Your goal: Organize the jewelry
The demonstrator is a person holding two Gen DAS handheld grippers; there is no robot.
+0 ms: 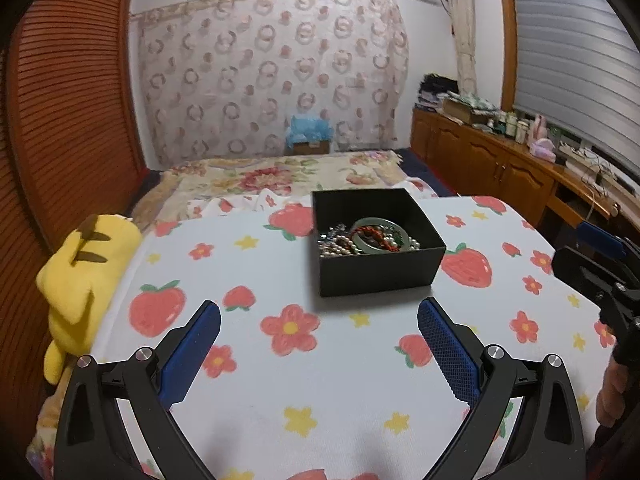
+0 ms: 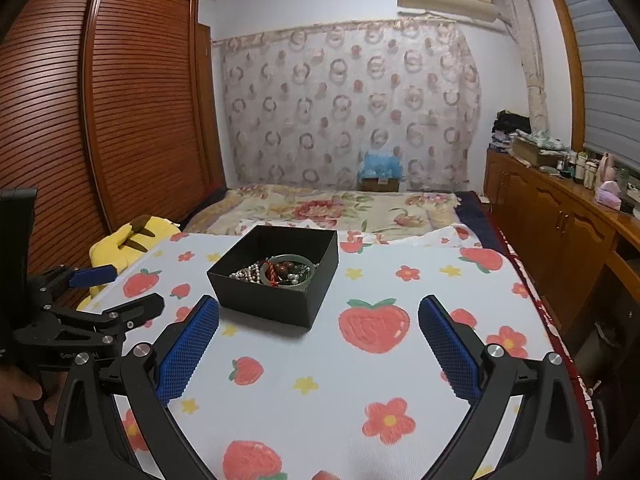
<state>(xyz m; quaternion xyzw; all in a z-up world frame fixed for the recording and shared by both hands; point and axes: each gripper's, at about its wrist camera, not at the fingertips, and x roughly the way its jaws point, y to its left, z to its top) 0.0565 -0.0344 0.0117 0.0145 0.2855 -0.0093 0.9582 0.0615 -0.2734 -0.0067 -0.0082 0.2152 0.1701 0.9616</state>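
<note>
Both your grippers hung back with jaws wide, empty. The black box [image 1: 378, 240] of jewelry [image 1: 366, 238] sat dead ahead; the left gripper [image 1: 318, 350] looked slightly closer than the right gripper [image 2: 318, 350].

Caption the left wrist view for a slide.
Open left gripper hovers over strawberry-print cloth, facing a black box of tangled jewelry.

Support surface: flat board [image 1: 260, 280] under a white cloth printed with strawberries, red flowers and yellow stars, laid over the near end of a bed [image 2: 320, 204] with a floral cover. On it: one open black box [image 1: 380, 272] (contents a tangle of pearl strands, a green bangle, red cord). Yellow plush toy [image 1: 80, 272] touches its left edge.
</note>
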